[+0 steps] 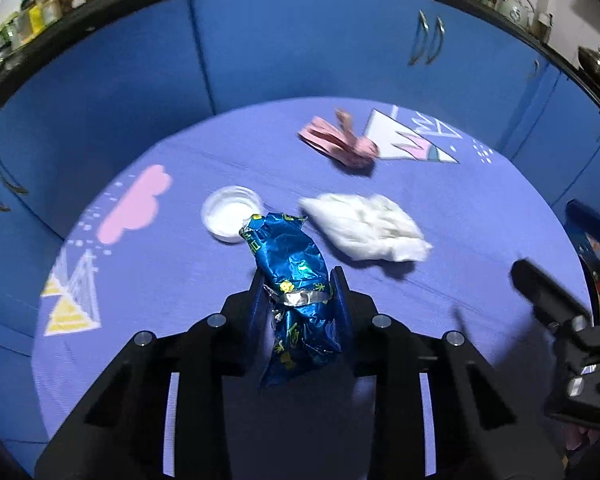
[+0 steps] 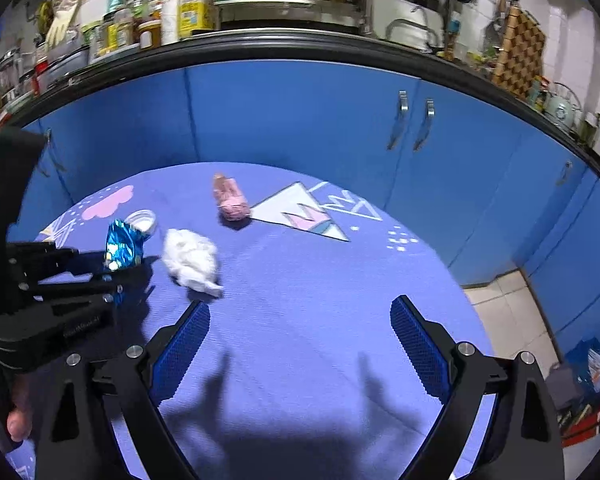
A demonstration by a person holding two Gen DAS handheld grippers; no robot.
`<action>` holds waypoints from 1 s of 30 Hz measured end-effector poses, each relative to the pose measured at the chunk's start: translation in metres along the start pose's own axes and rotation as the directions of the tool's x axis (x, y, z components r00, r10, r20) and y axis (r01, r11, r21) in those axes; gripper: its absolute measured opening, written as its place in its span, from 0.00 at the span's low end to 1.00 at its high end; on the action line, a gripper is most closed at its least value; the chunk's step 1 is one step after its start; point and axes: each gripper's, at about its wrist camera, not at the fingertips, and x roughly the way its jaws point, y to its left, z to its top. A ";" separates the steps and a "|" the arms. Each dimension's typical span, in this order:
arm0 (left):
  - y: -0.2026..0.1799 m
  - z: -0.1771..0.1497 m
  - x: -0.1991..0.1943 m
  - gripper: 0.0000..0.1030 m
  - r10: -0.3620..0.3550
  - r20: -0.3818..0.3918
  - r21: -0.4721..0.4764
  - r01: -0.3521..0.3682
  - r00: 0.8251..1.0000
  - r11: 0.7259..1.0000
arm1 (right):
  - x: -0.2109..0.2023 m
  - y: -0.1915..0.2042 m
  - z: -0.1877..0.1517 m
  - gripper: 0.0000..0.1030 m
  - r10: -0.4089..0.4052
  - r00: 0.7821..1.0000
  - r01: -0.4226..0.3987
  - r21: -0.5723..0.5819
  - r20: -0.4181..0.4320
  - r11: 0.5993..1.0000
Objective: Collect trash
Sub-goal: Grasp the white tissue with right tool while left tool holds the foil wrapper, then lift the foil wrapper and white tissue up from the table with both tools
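A purple patterned mat (image 2: pixel 300 280) is spread on the floor before blue cabinets (image 2: pixel 300 112). On it are seen one crumpled white tissue (image 1: pixel 366 227), one pink wrapper (image 1: pixel 340 144) and one white lid (image 1: pixel 232 214). One crinkled, shiny blue foil wrapper (image 1: pixel 296 280) is clamped in the left hand-held gripper (image 1: pixel 300 292). The right hand-held gripper (image 2: pixel 300 340) is spread wide, empty.

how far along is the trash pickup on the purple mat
Early. Nothing looks binned yet. In hand: the left gripper is shut on the blue foil wrapper. Left on the mat: white crumpled tissue, pink wrapper, white lid. The right gripper is open, empty.
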 end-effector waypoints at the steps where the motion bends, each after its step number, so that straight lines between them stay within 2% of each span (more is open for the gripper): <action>1: 0.003 0.001 -0.001 0.32 0.003 0.004 -0.004 -0.003 1.000 1.000 | 0.004 0.005 0.002 0.87 0.014 1.000 -0.014 -0.008 -0.006 1.000; 9: 0.038 0.005 0.000 0.32 0.069 0.020 -0.045 -0.068 0.997 0.997 | 0.039 0.043 0.013 0.87 0.096 0.994 -0.099 -0.077 -0.051 0.992; 12: 0.049 0.007 0.003 0.32 0.086 0.018 -0.063 -0.084 0.996 0.994 | 0.052 0.052 0.016 0.81 0.113 0.991 -0.118 -0.088 -0.068 0.989; 15: 0.057 0.007 0.006 0.32 0.098 0.014 -0.073 -0.097 0.995 0.993 | 0.064 0.059 0.017 0.69 0.131 0.987 -0.139 -0.094 -0.089 0.986; 19: 0.064 0.007 0.011 0.32 0.103 0.004 -0.084 -0.102 0.995 0.991 | 0.076 0.066 0.014 0.32 0.147 0.981 -0.161 -0.110 -0.123 0.981; 20: 0.064 0.006 0.012 0.32 0.103 0.002 -0.087 -0.102 0.995 0.991 | 0.075 0.067 0.013 0.28 0.142 0.983 -0.155 -0.112 -0.116 0.982; 24: 0.062 0.002 0.010 0.32 0.097 -0.005 -0.084 -0.097 0.995 0.992 | 0.062 0.065 0.012 0.26 0.120 0.988 -0.132 -0.115 -0.101 0.985; 30: 0.040 -0.009 -0.005 0.32 0.083 0.002 -0.036 -0.083 0.997 0.996 | 0.036 0.049 0.006 0.26 0.074 0.993 -0.083 -0.106 -0.087 0.991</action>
